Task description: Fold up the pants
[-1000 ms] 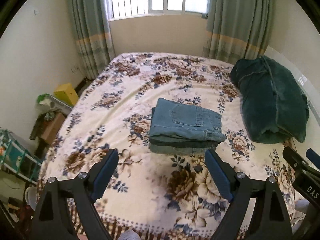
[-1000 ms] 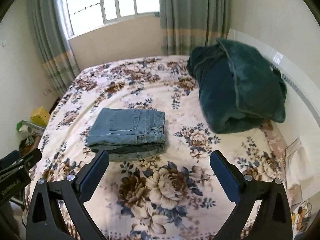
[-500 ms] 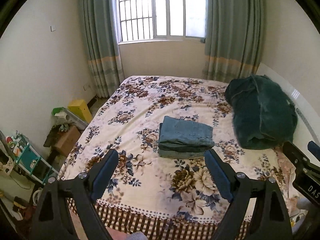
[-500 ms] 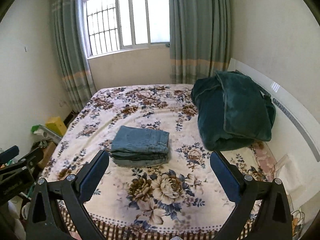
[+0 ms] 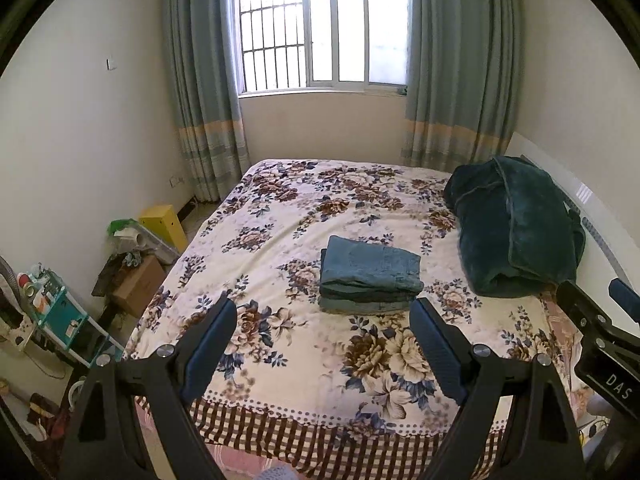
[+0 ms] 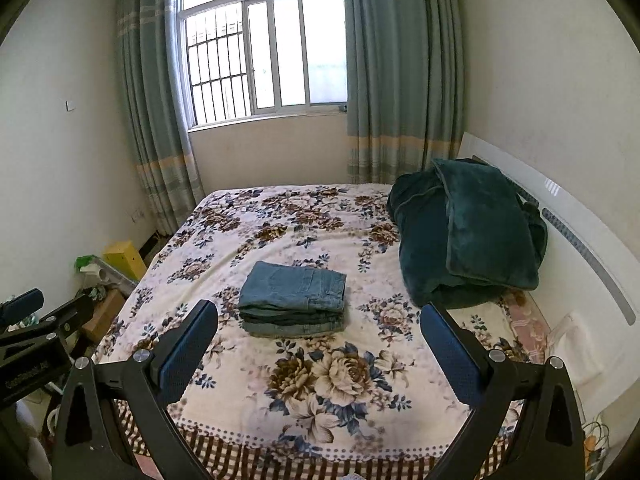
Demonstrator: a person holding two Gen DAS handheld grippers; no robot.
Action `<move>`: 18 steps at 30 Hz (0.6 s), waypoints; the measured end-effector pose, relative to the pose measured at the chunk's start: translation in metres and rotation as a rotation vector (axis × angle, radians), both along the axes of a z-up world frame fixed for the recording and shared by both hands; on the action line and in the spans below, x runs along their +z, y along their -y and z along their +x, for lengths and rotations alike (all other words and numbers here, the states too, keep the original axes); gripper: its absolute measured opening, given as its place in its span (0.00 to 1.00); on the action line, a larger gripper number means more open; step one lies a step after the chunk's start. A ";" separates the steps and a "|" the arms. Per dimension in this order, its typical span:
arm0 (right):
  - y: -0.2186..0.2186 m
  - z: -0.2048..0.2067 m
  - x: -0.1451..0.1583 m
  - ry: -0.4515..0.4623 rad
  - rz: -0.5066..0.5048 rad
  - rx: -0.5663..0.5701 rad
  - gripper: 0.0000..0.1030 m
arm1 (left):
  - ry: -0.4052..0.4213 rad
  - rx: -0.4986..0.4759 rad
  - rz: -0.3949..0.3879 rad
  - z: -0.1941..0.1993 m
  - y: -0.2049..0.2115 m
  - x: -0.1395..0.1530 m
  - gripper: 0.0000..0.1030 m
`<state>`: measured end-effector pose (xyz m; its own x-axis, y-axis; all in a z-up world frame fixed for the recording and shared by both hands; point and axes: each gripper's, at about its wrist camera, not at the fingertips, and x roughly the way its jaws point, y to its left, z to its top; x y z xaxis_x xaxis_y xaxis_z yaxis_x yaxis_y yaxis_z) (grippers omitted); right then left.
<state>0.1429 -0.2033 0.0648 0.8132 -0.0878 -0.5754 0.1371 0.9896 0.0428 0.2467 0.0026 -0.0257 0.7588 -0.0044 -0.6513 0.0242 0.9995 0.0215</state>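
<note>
The folded jeans (image 5: 370, 276) lie as a compact, squared stack on the floral bedspread (image 5: 280, 208), ahead of and between the spread fingers of both grippers, so the folding looks finished. The left gripper (image 5: 322, 340) and right gripper (image 6: 320, 344) hold nothing and hang near the bed's foot edge, clear of the stack. A dark green blanket (image 6: 468, 232) sits right of the fingers; bare bedspread surrounds the jeans.

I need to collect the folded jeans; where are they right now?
In both wrist views the folded jeans lie near the middle of the floral bedspread, left of the dark green blanket, untouched.
</note>
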 end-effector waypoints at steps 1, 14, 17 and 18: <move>0.001 -0.001 0.001 -0.002 0.004 0.004 1.00 | 0.000 0.001 0.000 -0.002 0.000 0.000 0.86; 0.013 0.012 -0.001 -0.021 0.003 0.014 1.00 | -0.004 -0.007 0.000 -0.006 -0.001 -0.003 0.99; 0.013 0.012 -0.002 -0.024 0.004 0.016 1.00 | -0.005 -0.012 0.001 -0.007 -0.002 -0.005 0.99; 0.012 0.012 -0.003 -0.026 0.005 0.014 1.00 | -0.005 -0.012 0.003 -0.009 -0.002 -0.006 0.99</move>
